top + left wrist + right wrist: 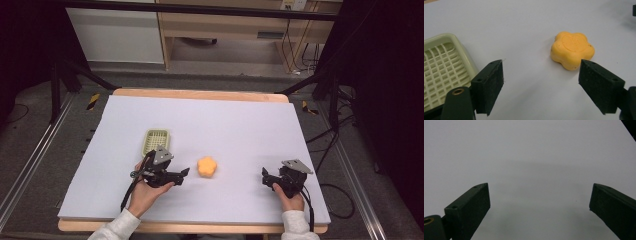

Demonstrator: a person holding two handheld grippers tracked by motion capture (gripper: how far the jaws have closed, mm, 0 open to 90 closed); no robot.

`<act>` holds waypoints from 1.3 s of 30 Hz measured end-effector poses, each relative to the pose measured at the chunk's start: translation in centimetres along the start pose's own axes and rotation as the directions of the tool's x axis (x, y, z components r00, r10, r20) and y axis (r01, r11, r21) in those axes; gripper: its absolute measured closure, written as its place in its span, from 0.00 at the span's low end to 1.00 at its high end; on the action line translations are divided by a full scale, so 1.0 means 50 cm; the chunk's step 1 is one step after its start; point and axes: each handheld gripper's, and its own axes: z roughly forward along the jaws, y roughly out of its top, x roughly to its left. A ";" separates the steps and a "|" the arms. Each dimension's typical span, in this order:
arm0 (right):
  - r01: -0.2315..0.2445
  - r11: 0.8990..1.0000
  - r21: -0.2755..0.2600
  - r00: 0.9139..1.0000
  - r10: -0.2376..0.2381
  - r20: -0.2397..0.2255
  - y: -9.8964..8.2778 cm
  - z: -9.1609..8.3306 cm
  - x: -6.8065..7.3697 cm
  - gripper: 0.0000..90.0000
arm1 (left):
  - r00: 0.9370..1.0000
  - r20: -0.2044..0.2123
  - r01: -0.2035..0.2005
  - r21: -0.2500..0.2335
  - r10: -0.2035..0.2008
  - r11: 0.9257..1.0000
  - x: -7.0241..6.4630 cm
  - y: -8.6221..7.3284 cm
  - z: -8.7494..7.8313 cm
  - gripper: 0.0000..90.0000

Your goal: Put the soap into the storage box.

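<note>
Orange flower-shaped soap (207,167) lies flat on the white table sheet (225,125), near the middle of its near half; taken as the landmark for all positions below. High view: left gripper (184,173) sits just left of the soap, held in the person's left hand (145,194), jaw tips pointing toward the soap and close to it but apart from it. Left gripper view: jaws spread wide, nothing between them; the soap (572,50) lies just beyond the jaw tips, its near edge partly behind the tip of the right-hand jaw in that view, no contact visible. Pale green slotted soap dish (156,141) stands to the left of the soap and slightly farther from the person, near it but not touching; in the left gripper view the dish (441,67) lies beside the left-hand jaw, grid floor bare. Right gripper (264,175) is well to the right of the soap, held in the right hand (289,196), jaws pointing left toward the soap. Right gripper view: jaws wide apart, holding nothing, bare white sheet (531,170) ahead.
</note>
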 end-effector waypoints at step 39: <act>0.005 1.000 0.003 1.000 -0.005 -0.001 0.000 0.001 0.000 0.04 | 0.998 0.055 -0.045 0.050 0.042 0.998 -0.065 0.078 0.086 0.22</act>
